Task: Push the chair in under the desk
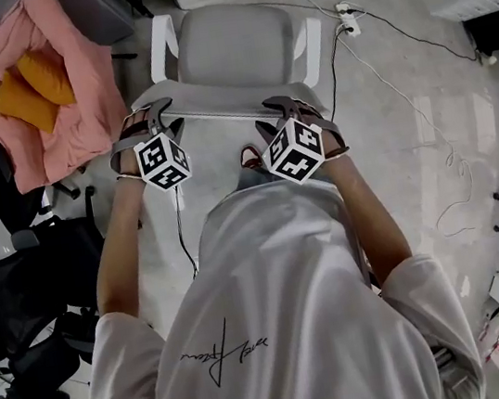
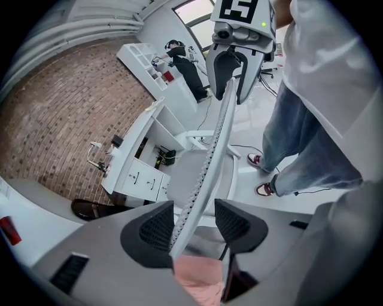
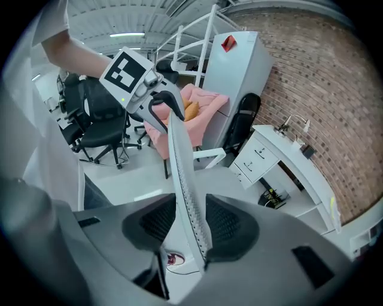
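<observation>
The pale grey office chair with white armrests (image 1: 234, 41) stands on the light floor, its seat facing the white bench with drawers (image 2: 136, 174) and not yet tucked under it. I have both tools on the top edge of its mesh backrest. The left tool (image 2: 194, 227) is wide open and straddles the edge, with a gap at one pad. The right tool (image 3: 191, 222) is partly open and also straddles the edge without clamping it. A pink blanket (image 1: 73, 90) lies heaped to the left, near a black office chair (image 1: 21, 296).
</observation>
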`<state>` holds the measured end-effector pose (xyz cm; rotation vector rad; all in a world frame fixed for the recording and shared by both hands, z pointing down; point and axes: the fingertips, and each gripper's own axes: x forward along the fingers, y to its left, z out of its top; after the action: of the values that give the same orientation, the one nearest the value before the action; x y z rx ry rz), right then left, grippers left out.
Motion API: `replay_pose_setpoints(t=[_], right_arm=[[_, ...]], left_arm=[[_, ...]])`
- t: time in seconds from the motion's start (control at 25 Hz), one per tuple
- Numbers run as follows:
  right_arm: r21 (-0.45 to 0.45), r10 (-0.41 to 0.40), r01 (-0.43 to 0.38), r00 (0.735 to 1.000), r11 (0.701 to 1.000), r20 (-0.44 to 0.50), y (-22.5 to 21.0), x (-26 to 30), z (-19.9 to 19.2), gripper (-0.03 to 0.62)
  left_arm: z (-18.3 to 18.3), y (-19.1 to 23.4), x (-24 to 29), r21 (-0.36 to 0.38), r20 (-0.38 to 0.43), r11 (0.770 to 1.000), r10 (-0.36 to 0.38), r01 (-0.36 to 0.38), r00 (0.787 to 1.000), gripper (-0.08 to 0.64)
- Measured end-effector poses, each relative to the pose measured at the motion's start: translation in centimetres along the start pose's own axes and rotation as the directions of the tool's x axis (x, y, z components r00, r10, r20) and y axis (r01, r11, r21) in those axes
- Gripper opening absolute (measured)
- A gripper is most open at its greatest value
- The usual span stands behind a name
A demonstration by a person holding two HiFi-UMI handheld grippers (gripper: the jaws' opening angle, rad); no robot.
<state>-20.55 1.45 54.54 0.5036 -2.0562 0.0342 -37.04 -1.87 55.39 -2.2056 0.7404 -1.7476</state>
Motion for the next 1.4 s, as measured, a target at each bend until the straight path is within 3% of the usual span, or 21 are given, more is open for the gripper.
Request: replay_pose_setpoints(t=[0.56, 1.4], right_arm=[[-0.083, -0.04, 0.038, 0.999, 0.996, -0.021, 0.3, 0.8, -0.7, 0.137], [-0.068, -0.028, 0.027, 0.999, 0.997, -0.019, -0.3, -0.3, -2.4, 0.133]], left_arm=[[-0.3, 0.2, 1.0, 0.08, -0.025, 0.997, -0.002, 0.004, 1.0, 0.159], [1.7, -0.2, 1.6, 0.11, -0.025, 0.994, 0.03, -0.027, 0.999, 0.156]])
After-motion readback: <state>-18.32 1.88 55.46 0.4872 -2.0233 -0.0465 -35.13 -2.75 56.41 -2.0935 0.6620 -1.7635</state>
